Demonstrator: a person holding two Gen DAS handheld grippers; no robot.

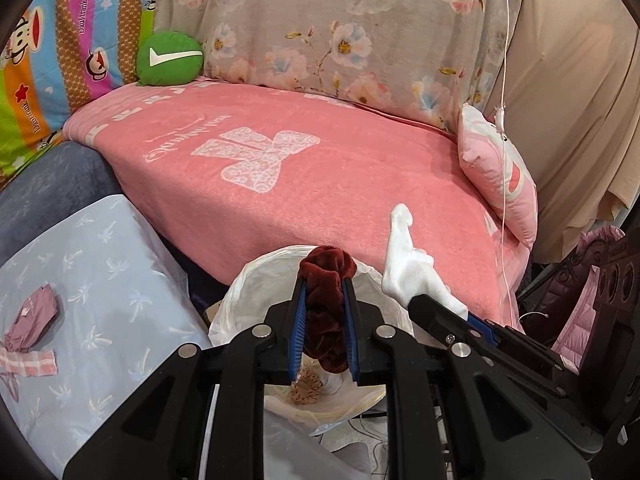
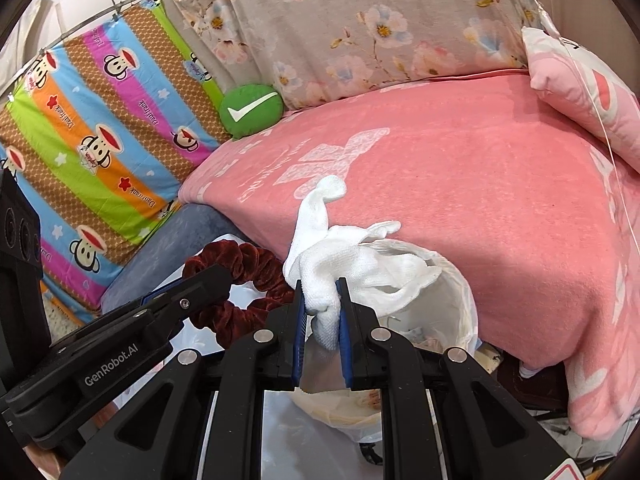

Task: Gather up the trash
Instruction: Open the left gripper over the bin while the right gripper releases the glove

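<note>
Left wrist view only: a pale blue cloth with a palm print (image 1: 100, 280) at lower left, carrying a small mauve pouch (image 1: 34, 316); below the blue pads, a tan frilly scrunchie (image 1: 306, 390) lying inside the bag.
Right wrist view only: a metal rail (image 2: 120, 4) above the striped monkey-print fabric (image 2: 92, 140); the left tool seen from the side with white lettering on its arm.
Both views: the pink blanket (image 1: 320, 184) spread over the bed, a round green cushion with a white tick (image 1: 170, 58) at its far corner, a pink pillow (image 1: 496, 172) at its right edge.
Container: a bin lined with a white plastic bag (image 2: 452, 296) stands against the near edge of the pink blanket; its mouth is open.
Contents: the tan scrunchie and some pale scraps that are too unclear to name.
Left gripper (image 1: 324, 280): clenched on a dark red velvet scrunchie (image 1: 326, 304), which fills the narrow gap between the blue pads and sticks out past the fingertips.
Where it is: directly over the mouth of the bag, off the blanket.
Right gripper (image 2: 322, 286): clamped tight on a white glove (image 2: 340, 256), pinched at a bunched fold; the rest flops forward and its fingers hang over the near rim of the bag.
Relation: the two tools are side by side, left tool just to the left of the right one, and the scrunchie nearly meets the glove.
</note>
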